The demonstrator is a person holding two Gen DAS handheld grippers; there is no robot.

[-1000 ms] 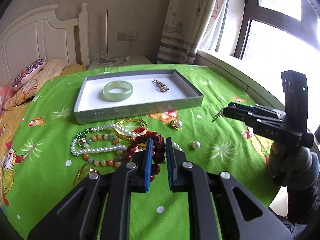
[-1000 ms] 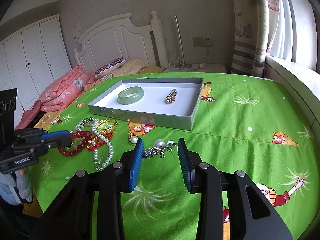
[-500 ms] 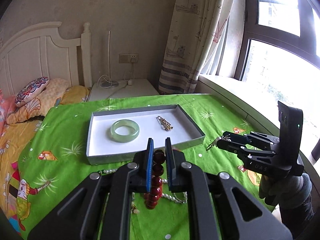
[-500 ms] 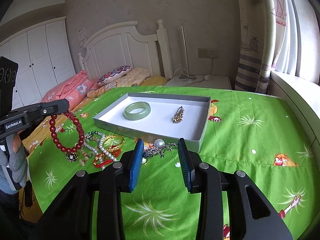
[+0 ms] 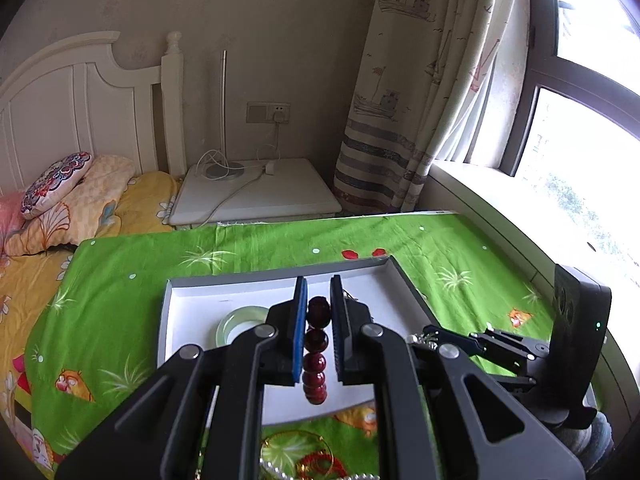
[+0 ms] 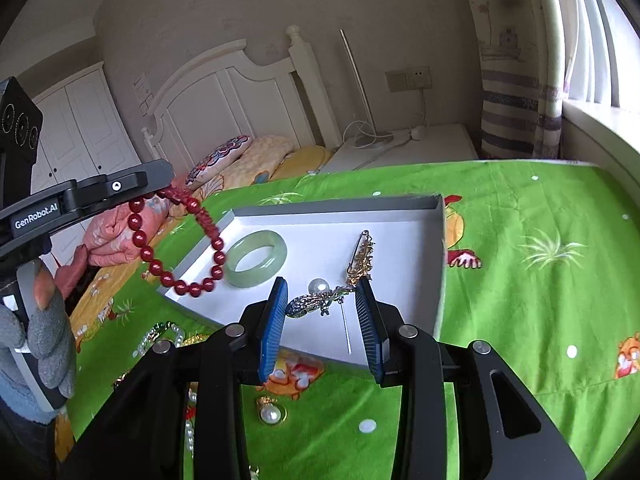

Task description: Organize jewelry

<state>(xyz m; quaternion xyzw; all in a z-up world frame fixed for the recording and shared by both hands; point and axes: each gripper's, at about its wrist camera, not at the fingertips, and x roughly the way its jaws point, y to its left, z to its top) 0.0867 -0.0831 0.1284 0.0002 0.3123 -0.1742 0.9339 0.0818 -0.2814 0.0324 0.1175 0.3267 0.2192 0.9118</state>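
Note:
My left gripper (image 5: 319, 312) is shut on a red bead bracelet (image 5: 316, 350), which hangs over the left end of the grey tray (image 6: 438, 248); the bracelet (image 6: 176, 248) also shows in the right wrist view. My right gripper (image 6: 322, 306) is shut on a silver pearl brooch (image 6: 316, 300) held over the tray's near side. In the tray lie a green jade bangle (image 6: 256, 258) and a gold brooch (image 6: 362, 256).
Loose jewelry lies on the green cloth before the tray: a pearl earring (image 6: 270, 414), a gold bangle (image 5: 296, 450), pearl strands (image 6: 160, 336). A bed with pillows (image 5: 56, 184) stands left, a nightstand (image 5: 256, 192) behind, a window sill (image 5: 500, 220) right.
Both grippers have risen from the cloth and moved forward over the tray. The left lifted the red bracelet off the pile; the right carried the brooch along.

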